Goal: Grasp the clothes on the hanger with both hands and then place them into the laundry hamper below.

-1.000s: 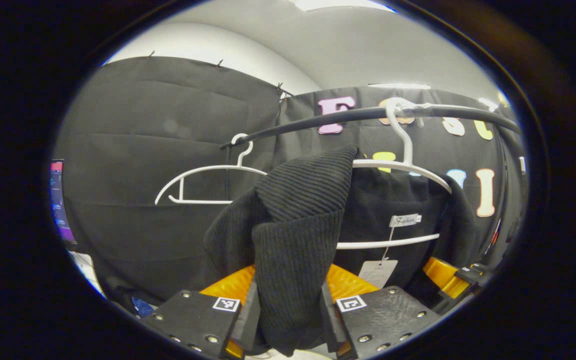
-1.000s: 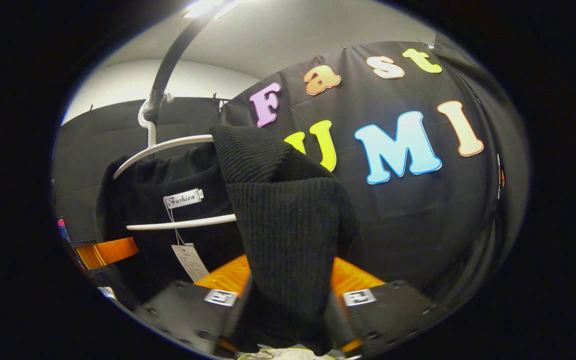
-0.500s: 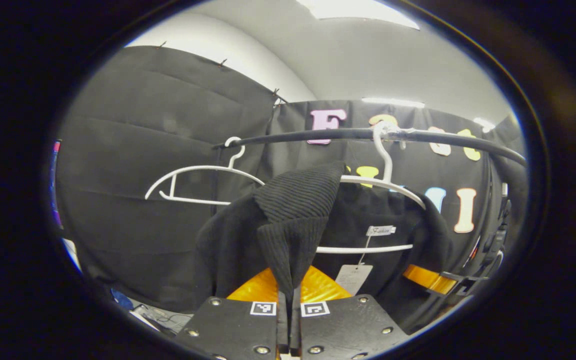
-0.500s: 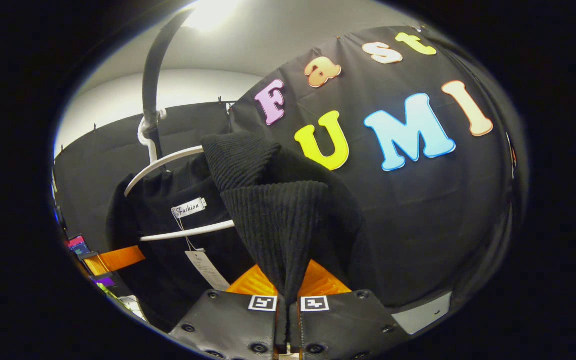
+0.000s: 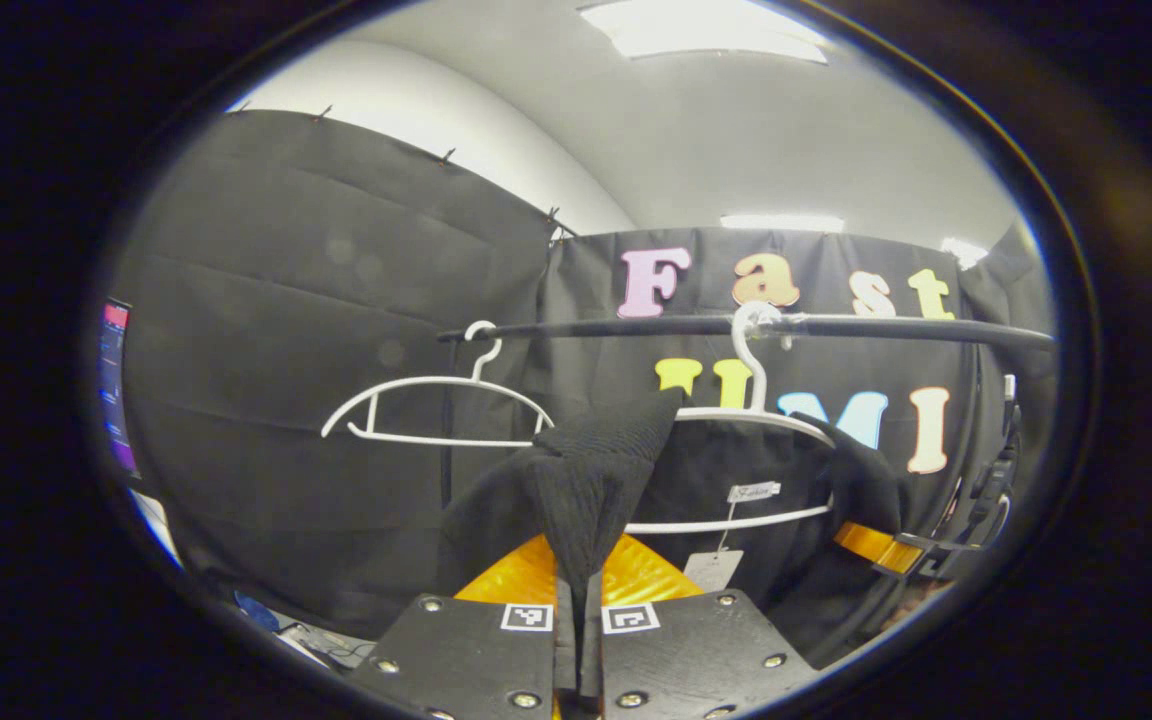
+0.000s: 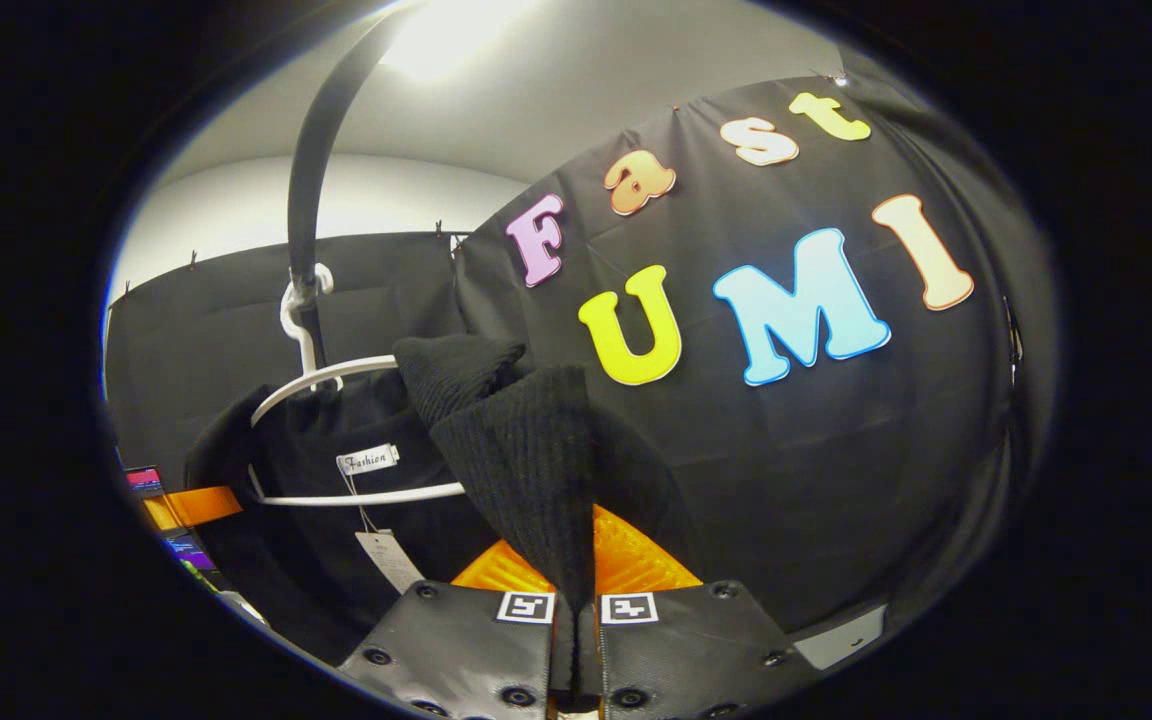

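Note:
A black ribbed knit garment (image 5: 586, 480) hangs on a white hanger (image 5: 766, 425) from a dark rail (image 5: 836, 326). My left gripper (image 5: 577, 610) is shut on one shoulder of the garment, the knit pinched between its fingers. In the right gripper view the same black garment (image 6: 526, 460) drapes off the white hanger (image 6: 336, 375), and my right gripper (image 6: 576, 615) is shut on its other shoulder. A paper tag (image 6: 391, 558) dangles under the collar label. The right gripper (image 5: 881, 545) also shows at the garment's far side in the left gripper view.
A second, bare white hanger (image 5: 436, 410) hangs on the rail to the left. Black cloth walls close in behind. A lit screen (image 5: 116, 385) sits at the left edge, and another screen (image 6: 151, 480) shows low left in the right gripper view.
Both grippers went from open around the knit to shut on it, then drew back and down, so the garment's shoulders are pulled off the hanger ends toward me.

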`<state>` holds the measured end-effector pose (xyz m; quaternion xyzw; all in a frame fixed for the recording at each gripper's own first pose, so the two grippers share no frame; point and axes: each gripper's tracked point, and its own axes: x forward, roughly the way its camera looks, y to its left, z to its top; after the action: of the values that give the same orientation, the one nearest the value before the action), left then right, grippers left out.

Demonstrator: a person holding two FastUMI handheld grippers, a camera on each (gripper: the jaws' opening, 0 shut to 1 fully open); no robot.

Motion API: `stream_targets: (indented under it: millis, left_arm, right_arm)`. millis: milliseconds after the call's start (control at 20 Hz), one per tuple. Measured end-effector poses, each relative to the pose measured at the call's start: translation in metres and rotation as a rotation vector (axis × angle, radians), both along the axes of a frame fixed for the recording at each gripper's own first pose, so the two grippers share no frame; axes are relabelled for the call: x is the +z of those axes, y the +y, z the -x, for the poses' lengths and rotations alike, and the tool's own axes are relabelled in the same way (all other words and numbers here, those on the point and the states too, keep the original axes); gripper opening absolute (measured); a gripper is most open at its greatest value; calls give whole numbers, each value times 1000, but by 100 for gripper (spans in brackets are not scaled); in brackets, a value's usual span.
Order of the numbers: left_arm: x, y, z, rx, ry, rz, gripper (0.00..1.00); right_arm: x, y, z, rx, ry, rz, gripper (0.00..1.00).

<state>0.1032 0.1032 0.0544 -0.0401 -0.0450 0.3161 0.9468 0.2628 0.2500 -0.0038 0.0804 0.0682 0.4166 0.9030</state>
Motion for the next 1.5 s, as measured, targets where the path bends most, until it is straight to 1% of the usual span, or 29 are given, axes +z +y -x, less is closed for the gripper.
stream_targets:
  millis: [50,200,350,500,550,600,700,800,950,1050,1150,1350,1400,1450,1500]
  left_arm:
    - [4,3,5,8,-3,-12,3]
    - [18,15,16,31,0,-50,4]
    - [25,29,20,45,7,-65,4]
    - [30,37,24,48,17,-74,4]
    - [31,40,25,52,24,-84,4]
    - [33,43,25,56,31,-97,4]
    - [35,51,25,58,58,-126,4]
    - [38,58,25,60,88,-150,4]
    - [44,65,24,28,122,-179,3]
    - [47,71,23,9,139,-194,5]
    - [48,78,20,-7,160,-206,4]
    - [46,92,11,-47,227,-239,4]
    - [46,94,10,-58,242,-248,2]
    - [46,99,8,-71,258,-255,4]
    - [47,105,8,-75,268,-258,3]
  right_arm:
    - [3,-3,-2,-12,-8,-7,4]
    - [12,-12,-18,-56,-22,-34,4]
    - [21,-21,-36,-99,-33,-55,2]
    - [33,-27,-47,-128,-79,-67,3]
    - [36,-27,-51,-134,-89,-72,2]
    - [36,-26,-55,-140,-91,-76,3]
    - [34,-23,-62,-139,-76,-88,3]
    - [34,-20,-69,-131,-53,-122,3]
    - [37,-20,-82,-145,-19,-152,3]
    - [43,-19,-86,-145,-21,-166,3]
    - [45,-16,-89,-139,-42,-169,3]
    - [47,-9,-93,-101,-17,-205,2]
    - [48,-8,-95,-95,-17,-207,2]
    - [48,-6,-97,-90,-25,-201,2]
    - [48,-3,-96,-79,-34,-196,2]
